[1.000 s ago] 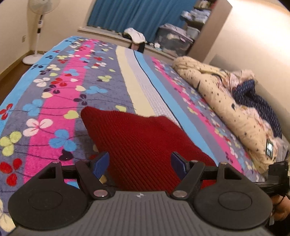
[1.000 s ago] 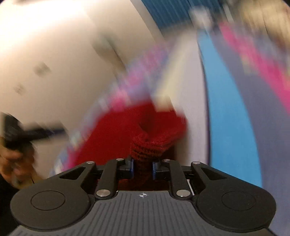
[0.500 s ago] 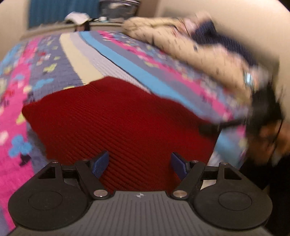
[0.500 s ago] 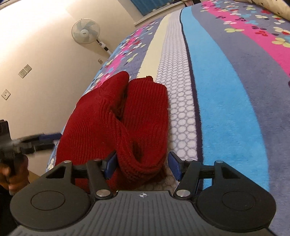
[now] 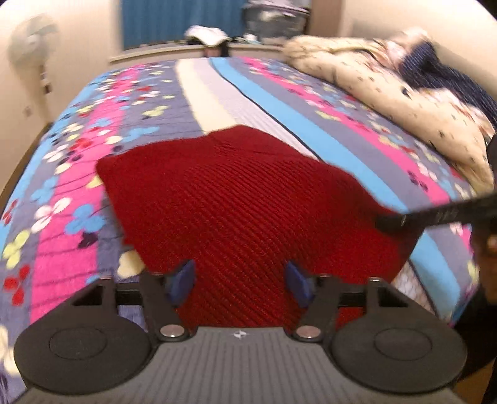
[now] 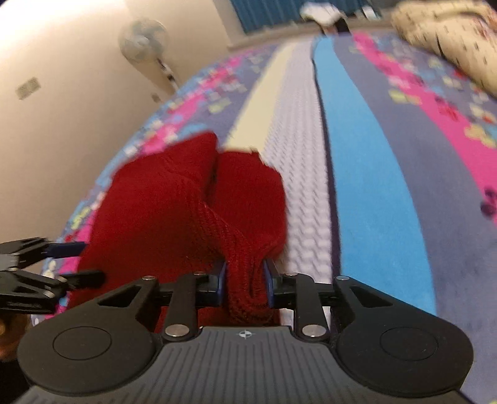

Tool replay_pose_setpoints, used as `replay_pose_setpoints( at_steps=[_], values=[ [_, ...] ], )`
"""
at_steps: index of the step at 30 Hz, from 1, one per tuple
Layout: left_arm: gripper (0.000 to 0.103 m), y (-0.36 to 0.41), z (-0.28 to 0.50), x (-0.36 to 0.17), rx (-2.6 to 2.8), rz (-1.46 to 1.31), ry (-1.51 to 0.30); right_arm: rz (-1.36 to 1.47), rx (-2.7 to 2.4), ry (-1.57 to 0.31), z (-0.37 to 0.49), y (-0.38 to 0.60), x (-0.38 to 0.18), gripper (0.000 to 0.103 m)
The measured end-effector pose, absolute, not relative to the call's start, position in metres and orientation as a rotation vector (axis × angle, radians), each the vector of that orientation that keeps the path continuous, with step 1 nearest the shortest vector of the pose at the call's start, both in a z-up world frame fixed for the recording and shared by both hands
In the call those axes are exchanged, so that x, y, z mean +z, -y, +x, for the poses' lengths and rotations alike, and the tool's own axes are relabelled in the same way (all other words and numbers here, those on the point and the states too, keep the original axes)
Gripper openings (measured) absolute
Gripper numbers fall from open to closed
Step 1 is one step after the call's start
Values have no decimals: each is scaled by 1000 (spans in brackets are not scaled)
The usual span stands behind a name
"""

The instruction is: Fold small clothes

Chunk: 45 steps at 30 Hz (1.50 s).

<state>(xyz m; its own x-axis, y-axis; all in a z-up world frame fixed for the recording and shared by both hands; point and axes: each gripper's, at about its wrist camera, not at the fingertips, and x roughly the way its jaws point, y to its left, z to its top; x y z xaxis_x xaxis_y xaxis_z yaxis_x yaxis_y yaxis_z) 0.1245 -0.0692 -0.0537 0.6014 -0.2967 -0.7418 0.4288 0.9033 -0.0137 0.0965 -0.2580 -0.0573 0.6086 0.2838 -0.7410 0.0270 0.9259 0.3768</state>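
Right gripper [image 6: 243,284] is shown closing on a bunched edge of the red knit garment [image 5: 248,211], which is spread on the striped bedspread [image 5: 310,124]; left gripper [image 5: 239,279] (jaws half-open and closing, nothing pinched) is poised over the garment's near edge.

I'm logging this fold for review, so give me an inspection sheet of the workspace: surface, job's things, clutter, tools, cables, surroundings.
Surface: bed with a striped, flowered bedspread.
Job's things: one red knit garment lying near the bed's near edge, bunched on its right side.
Clutter: cream patterned quilt heaped at the far right; a dark blue fabric behind it.
Tools: left tool closing, pads above the garment with its edge between them, not pressing; right tool closing, pads pinching a gathered fold of the garment.
Cables: nothing seen.
Surroundings: blue curtain, standing fan, beige walls; blurred items beyond the bed's far end.
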Motion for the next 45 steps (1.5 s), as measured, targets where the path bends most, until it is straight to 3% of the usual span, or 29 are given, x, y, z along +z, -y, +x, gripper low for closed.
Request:
replay_pose_setpoints(
  at_steps=[1,6,12,14,16,23,28,33,39,42,45],
  values=[
    [58,69,122,-50,-409,163,-824,378,141,-932,99,257,-60,25],
    [58,90,103,-63,-374,366,-853,374,124,-978,105,252,-64,27],
    [58,101,111,-48,-374,408,-888,414,95,-1011,111,256,-68,38],
    [58,102,115,-40,-409,412,-864,421,71,-1002,110,259,-65,48],
    [58,101,119,-33,-448,391,-846,437,47,-959,105,262,-56,52],
    [58,86,154,-19,-495,339,-808,300,20,-789,93,246,-28,52],
    [58,65,190,-17,-524,226,-814,336,-46,-813,96,261,-40,52],
    [59,54,204,-51,-548,202,-852,363,32,-679,93,259,-32,53],
    [60,53,208,-44,-550,214,-828,301,-12,-937,115,245,-79,53],
    [62,46,208,-38,-523,206,-808,303,-35,-919,114,248,-70,53],
    [73,34,211,-30,-473,145,-797,303,-60,-866,111,252,-49,53]
  ],
)
